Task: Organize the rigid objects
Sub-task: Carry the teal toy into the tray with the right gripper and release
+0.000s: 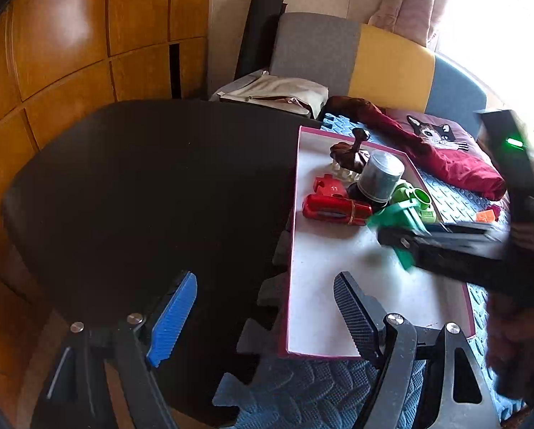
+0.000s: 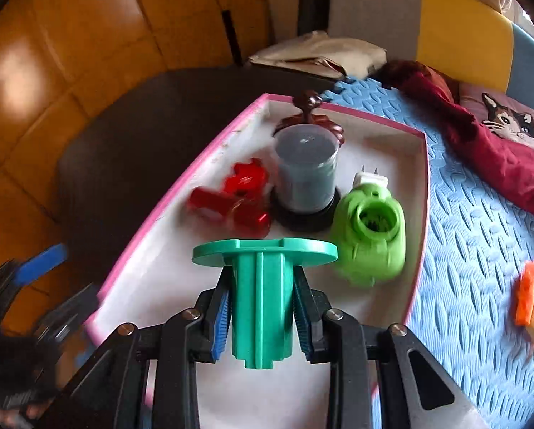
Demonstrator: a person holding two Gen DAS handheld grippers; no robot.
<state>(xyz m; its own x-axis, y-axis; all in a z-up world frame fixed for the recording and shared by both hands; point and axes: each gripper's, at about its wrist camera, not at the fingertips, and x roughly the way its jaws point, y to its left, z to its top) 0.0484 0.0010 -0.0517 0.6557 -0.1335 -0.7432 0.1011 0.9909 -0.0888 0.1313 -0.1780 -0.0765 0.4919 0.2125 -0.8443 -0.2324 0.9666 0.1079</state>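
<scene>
Right tongs (image 2: pixel 263 307) clench a teal flanged plastic spool (image 2: pixel 263 286) over the pink-rimmed white tray (image 2: pixel 419 164), already holding several items; left tongs (image 1: pixel 267 318) hang released; orange pieces (image 2: pixel 533 296) remain on the blue mat (image 2: pixel 474 221).

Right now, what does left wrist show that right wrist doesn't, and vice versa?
Left wrist only: the left gripper from behind, jaws open and empty near the tray's corner, and the right gripper from outside, carrying its part over the tray.

Right wrist only: the right gripper's pads clamped on the teal flanged part, and the white plug behind the light green piece.

Both: the pink-rimmed tray, the red pieces, the grey cup, the dark red garment.
</scene>
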